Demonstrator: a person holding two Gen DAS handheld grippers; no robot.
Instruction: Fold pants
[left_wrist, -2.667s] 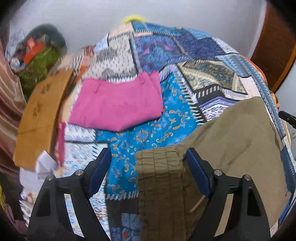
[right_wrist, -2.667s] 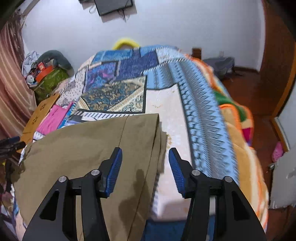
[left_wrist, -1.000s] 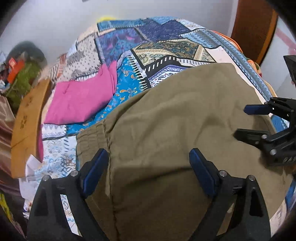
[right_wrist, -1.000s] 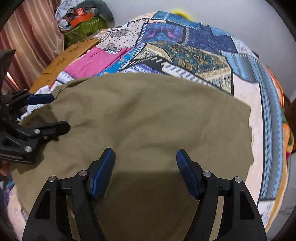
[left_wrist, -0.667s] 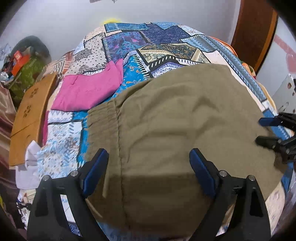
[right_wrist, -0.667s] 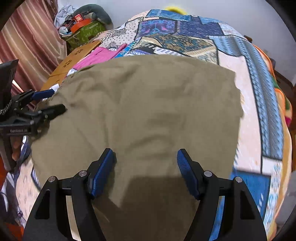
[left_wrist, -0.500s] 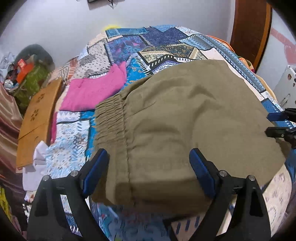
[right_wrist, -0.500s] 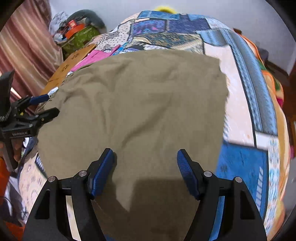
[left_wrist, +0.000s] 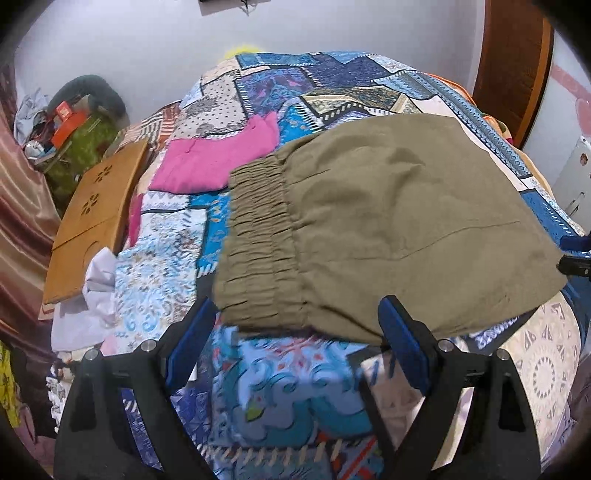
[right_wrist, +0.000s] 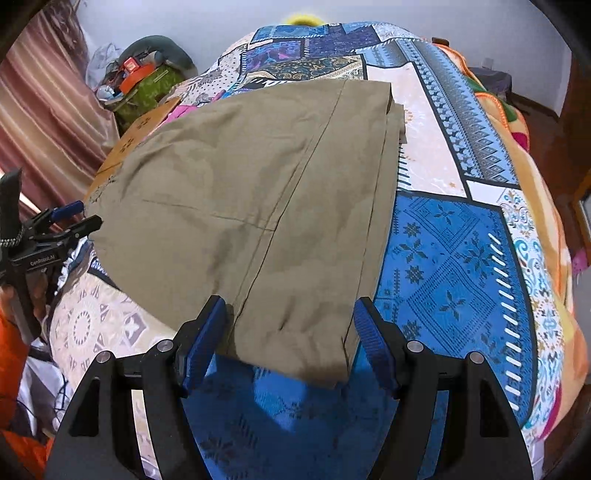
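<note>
The olive-green pants (left_wrist: 388, 229) lie folded flat on the patchwork bedspread (left_wrist: 280, 373), with the gathered elastic waistband (left_wrist: 258, 243) at the left end. In the right wrist view the pants (right_wrist: 258, 184) show a long seam and stacked leg edges at the right side. My left gripper (left_wrist: 295, 332) is open and empty, just off the near edge of the waistband end. My right gripper (right_wrist: 288, 332) is open and empty, with the near end of the pants lying between its fingers. The left gripper also shows in the right wrist view (right_wrist: 75, 218) at the pants' left edge.
A folded pink garment (left_wrist: 218, 158) lies beyond the waistband. A wooden board (left_wrist: 96, 218) and white cloth (left_wrist: 92, 295) sit at the bed's left edge. A cluttered pile (left_wrist: 74, 129) and a curtain are at the left. A wooden door (left_wrist: 513, 62) stands at the right.
Both grippers have drawn back toward the near edge of the bed. The pants, earlier filling both views under the fingers, now lie released and flat ahead of them.
</note>
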